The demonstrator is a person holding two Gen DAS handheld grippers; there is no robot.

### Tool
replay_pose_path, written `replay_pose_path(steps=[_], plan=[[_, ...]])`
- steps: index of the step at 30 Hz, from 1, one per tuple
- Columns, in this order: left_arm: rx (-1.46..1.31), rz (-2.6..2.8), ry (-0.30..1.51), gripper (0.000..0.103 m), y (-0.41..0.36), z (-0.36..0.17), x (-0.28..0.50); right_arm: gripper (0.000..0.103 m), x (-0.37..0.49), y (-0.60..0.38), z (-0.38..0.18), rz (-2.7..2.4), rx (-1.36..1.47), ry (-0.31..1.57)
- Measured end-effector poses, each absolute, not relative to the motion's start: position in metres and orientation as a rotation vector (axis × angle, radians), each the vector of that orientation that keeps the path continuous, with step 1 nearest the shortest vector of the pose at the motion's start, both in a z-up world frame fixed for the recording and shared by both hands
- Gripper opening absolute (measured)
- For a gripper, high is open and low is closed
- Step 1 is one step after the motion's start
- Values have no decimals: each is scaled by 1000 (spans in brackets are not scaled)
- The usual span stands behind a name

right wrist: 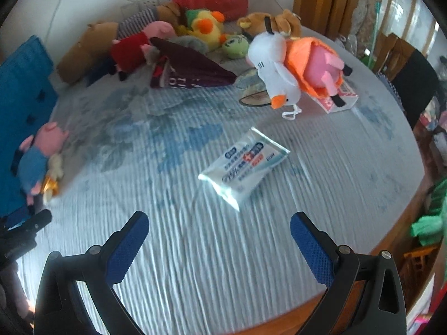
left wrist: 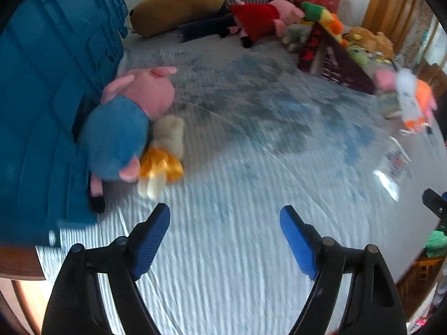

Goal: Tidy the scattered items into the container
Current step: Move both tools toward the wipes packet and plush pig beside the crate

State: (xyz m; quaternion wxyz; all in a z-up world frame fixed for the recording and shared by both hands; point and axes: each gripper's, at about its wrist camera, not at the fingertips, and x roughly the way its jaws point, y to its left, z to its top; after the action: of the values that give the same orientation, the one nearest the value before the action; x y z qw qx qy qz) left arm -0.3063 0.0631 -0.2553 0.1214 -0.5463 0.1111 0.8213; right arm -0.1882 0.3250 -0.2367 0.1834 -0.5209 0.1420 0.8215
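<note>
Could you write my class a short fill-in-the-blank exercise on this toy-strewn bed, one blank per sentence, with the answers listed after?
1. The pig plush beside the crate wears a ____ top.
2. The crate is coloured ____.
3. Both the left gripper and the right gripper have their jaws ____, holding nothing.
4. The flat shiny packet lies nearest the ____ gripper.

Answers: blue; blue; open; right

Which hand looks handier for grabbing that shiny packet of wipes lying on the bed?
Probably the right. The wipes packet lies just ahead of the right gripper, whose fingers stand open and empty. From the left gripper, the packet sits far off at the picture's edge.
</note>
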Motion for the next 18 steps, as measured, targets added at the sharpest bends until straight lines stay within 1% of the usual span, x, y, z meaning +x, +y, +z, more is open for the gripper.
replay_pose_path(steps=[5,7,8,11,14,18], plan=[[-1672,2414,344,81,57,-279,-344,101,-212,346,-266,2242,-1496,481],[-1704,2414,340,81,54,-289,-355,88,-218,352,-274,2222,-1515,487],[-1720,2409,336,81,53,-294,-359,87,-222,356,-278,2213,-1520,490],[-1775,2404,305,81,47,-310,-372,87,-231,368,-289,2183,-1526,499],[-1838,2394,229,81,40,-325,-383,87,-240,380,-300,2156,-1543,511],[-1841,2439,248,81,37,-336,-390,87,-250,393,-319,2118,-1590,541]])
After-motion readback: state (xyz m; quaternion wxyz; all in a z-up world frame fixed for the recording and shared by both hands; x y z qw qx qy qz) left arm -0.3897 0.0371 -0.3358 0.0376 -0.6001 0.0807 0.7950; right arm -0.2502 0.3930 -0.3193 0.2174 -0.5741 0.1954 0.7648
